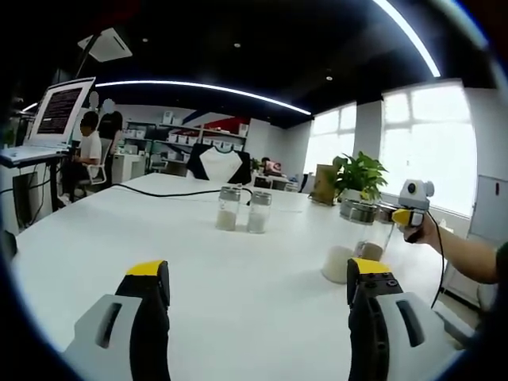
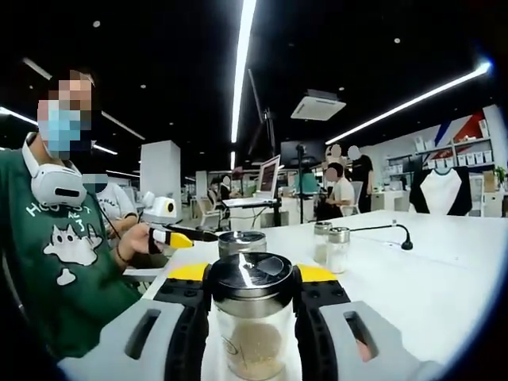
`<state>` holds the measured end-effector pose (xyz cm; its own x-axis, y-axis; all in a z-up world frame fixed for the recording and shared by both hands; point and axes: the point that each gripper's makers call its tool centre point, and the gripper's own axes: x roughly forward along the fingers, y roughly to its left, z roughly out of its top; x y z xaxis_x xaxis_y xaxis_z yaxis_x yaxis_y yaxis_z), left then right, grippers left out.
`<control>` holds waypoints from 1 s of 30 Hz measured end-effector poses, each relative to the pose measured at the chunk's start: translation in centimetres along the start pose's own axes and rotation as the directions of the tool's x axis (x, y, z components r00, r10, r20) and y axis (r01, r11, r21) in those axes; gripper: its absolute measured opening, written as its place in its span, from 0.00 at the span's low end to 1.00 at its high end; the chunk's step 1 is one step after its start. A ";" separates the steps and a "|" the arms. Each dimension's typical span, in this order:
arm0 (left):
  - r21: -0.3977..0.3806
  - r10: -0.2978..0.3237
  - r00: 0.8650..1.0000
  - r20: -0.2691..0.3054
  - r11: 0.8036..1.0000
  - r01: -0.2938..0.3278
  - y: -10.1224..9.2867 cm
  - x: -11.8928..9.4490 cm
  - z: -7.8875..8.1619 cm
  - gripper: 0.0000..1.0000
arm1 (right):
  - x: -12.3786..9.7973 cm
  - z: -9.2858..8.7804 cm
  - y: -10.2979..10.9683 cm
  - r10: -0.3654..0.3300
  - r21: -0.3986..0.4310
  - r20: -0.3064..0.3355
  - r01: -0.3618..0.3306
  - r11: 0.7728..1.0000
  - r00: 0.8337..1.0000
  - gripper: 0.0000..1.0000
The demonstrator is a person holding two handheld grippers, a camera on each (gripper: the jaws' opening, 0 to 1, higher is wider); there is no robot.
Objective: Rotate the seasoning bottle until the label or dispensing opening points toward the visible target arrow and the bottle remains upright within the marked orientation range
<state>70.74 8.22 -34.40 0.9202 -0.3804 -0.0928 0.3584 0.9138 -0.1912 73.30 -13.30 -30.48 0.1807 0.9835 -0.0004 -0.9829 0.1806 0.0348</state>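
**Gripping bottle, no arrow in sight: over-rotation and tip risk**

Spanning both views, white table [image 1: 238, 270] holds everything. No target arrow or marked range can be made out on it, so judging the stop angle looks like the main hazard: twist could overshoot or stop short.

Right gripper [image 2: 252, 317] is clamped on seasoning bottle [image 2: 252, 317], jaws pressed to both sides of the glass just under the dark lid [image 2: 252, 274]. Bottle looks upright, granules at the bottom, near table's edge in front of the person [image 2: 63, 238]. In left gripper view the same bottle sits at right [image 1: 349, 254], with the right gripper [image 1: 413, 214] at it. Grip is high on the body; a tilted wrist during the twist would likely lean or tip it. Smooth glass could slip in the jaws, so bottle may lag the turn.

Left gripper [image 1: 258, 298] hangs over bare table, jaws wide apart, holding nothing.

Second jar [image 2: 241, 242] stands just behind the held one; a swing could knock it. Two small shakers [image 1: 242, 210] sit well apart, low risk.
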 end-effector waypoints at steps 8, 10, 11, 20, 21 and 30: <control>-0.002 -0.001 1.000 -0.003 1.000 0.001 0.1 0.0 -0.1 0.97 | 0.0 0.0 -0.1 -0.019 0.006 -0.004 0.019 1.000 1.000 0.39; -0.002 0.000 1.000 -0.002 1.000 0.000 0.1 0.0 -0.1 0.97 | 0.1 0.0 -0.1 -0.030 0.003 -0.014 0.030 1.000 0.999 0.39; -0.002 0.000 1.000 -0.003 1.000 0.000 0.1 0.0 -0.1 0.97 | 0.1 0.0 -0.1 -0.035 -0.002 -0.020 0.035 0.999 0.999 0.39; -0.003 -0.002 1.000 -0.005 1.000 0.002 0.0 -0.1 -0.1 0.97 | 0.1 -0.1 -0.2 -0.065 -0.004 -0.022 0.065 0.998 0.998 0.39; -0.004 -0.001 1.000 -0.006 1.000 0.001 0.1 -0.1 -0.2 0.97 | 0.1 -0.1 -0.2 -0.074 -0.003 -0.024 0.074 0.997 0.997 0.39; -0.005 -0.003 1.000 -0.010 1.000 0.003 0.2 0.1 -0.2 0.97 | 0.1 -0.1 -0.4 -0.133 -0.008 -0.039 0.133 0.991 0.990 0.39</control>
<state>70.85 8.29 -34.64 0.9174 -0.3848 -0.1016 0.3606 0.9117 -0.1967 73.72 -13.30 -30.57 0.3088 0.9501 -0.0436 -0.9504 0.3101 0.0260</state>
